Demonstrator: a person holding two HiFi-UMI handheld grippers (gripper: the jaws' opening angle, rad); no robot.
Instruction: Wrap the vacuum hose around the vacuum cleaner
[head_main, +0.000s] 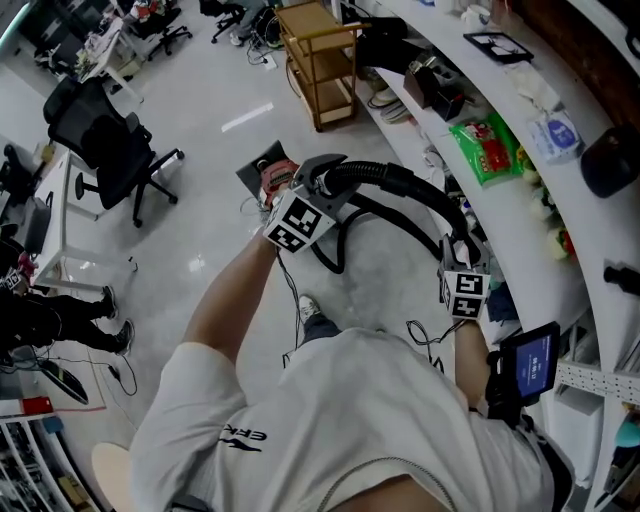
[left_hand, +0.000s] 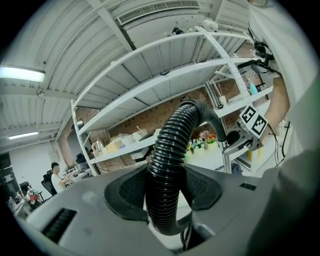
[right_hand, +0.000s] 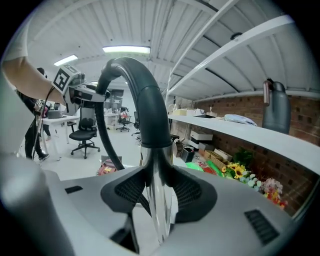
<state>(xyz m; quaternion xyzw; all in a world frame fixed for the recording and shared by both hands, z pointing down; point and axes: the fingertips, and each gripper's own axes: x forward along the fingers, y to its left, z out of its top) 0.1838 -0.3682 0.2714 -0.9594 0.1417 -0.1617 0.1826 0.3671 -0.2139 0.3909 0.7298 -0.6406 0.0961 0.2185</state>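
**Vacuum hose** (head_main: 400, 185) — black, ribbed, arching in the air just beside the white shelving (head_main: 510, 215).

**Left gripper** (left_hand: 167, 195): jaws pinching the hose's ribbed length.

**Right gripper** (right_hand: 157, 192): jaws clamped on the chrome tube (right_hand: 156, 210), just below the curved rigid handle (right_hand: 145, 95).

**Vacuum cleaner**: probably the red-and-grey unit (head_main: 272, 172) on the floor, out from the shelving.

**Handling, as judged**: the hose is light and springy, bends freely, and its ribs give purchase. The chrome tube is stiff and slick — the handle looks the surer hold.

Vacuum hose (head_main: 400, 180), an arc between left gripper (head_main: 312, 186) and right gripper (head_main: 462, 252)
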